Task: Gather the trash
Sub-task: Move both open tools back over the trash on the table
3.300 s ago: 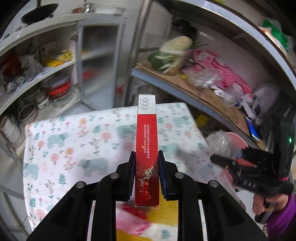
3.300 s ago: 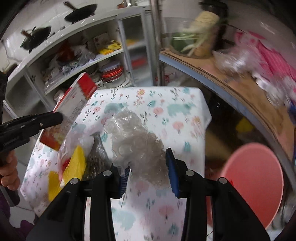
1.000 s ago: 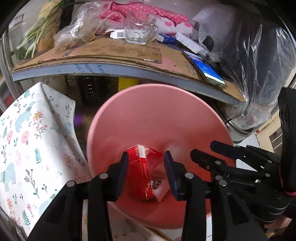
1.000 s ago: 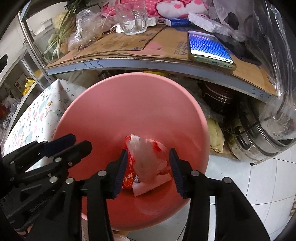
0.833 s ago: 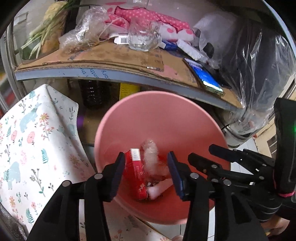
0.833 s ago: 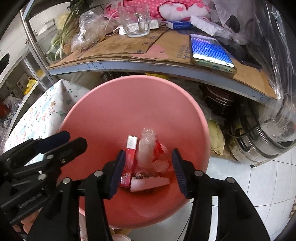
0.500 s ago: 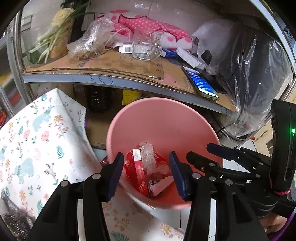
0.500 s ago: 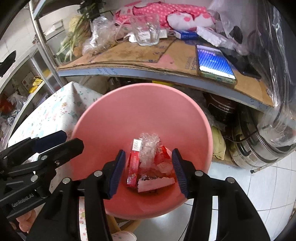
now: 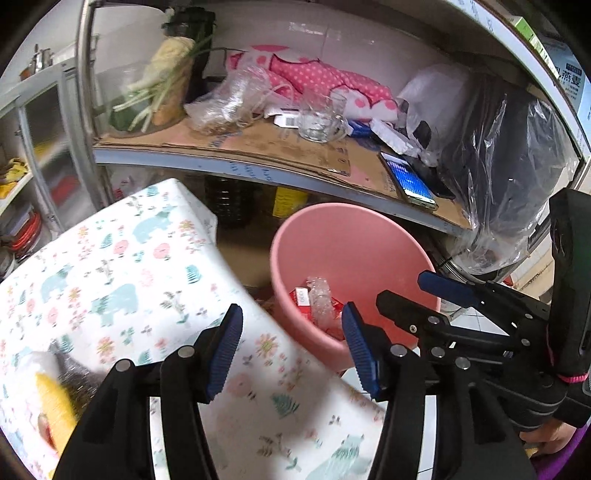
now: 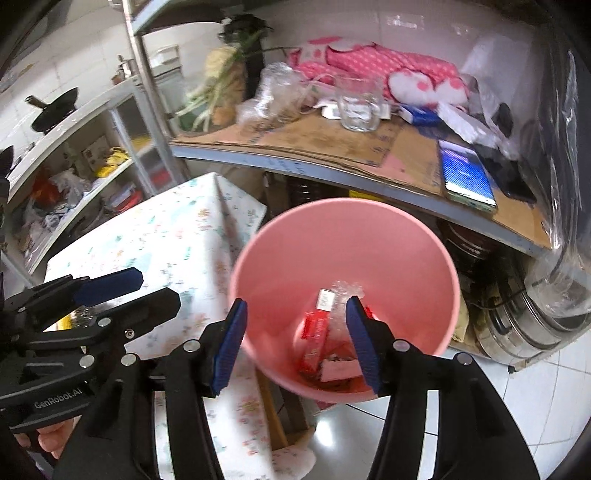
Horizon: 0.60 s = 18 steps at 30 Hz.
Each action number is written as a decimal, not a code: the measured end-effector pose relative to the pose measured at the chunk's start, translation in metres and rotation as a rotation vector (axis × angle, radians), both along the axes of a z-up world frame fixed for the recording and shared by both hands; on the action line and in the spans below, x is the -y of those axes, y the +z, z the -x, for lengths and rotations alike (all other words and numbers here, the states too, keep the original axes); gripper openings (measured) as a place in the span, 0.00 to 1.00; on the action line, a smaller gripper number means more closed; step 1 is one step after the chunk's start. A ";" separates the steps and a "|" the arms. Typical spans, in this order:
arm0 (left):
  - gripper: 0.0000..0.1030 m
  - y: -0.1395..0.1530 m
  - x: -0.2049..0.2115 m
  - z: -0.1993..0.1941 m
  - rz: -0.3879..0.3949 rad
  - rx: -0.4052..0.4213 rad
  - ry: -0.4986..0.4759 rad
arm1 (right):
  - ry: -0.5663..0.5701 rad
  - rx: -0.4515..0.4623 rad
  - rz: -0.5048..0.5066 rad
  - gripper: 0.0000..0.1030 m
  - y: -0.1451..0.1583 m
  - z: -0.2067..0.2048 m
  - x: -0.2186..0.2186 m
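Crinkled clear plastic [image 10: 341,295] and glossy red carton [image 10: 314,339] fill round pink bin [image 10: 406,236].

White-tiled wall [image 9: 303,33] and floor [image 10: 436,435], a cardboard-lined metal shelf [image 9: 258,147], a floral-clothed table [image 9: 122,266].

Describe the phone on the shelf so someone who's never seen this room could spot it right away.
Start at the pink bin on the floor beside the floral-cloth table. Just above it runs a metal shelf lined with brown cardboard. The phone lies flat near the cardboard's front edge, on the right side of the shelf; it is the only thing there with a lit blue screen, unlike the clear glass mug farther back.
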<state>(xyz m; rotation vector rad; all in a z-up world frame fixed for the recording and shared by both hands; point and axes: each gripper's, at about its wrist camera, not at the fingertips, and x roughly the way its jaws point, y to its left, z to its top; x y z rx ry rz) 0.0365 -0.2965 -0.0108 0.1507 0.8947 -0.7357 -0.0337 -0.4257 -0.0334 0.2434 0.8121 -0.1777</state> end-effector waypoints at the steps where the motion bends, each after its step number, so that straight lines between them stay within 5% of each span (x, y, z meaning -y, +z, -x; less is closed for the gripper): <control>1: 0.54 0.002 -0.004 0.001 0.000 0.002 0.005 | 0.006 0.002 0.001 0.55 0.001 0.001 -0.003; 18: 0.57 0.013 -0.072 0.024 -0.001 0.007 0.085 | 0.129 0.008 0.031 0.55 0.013 0.007 -0.064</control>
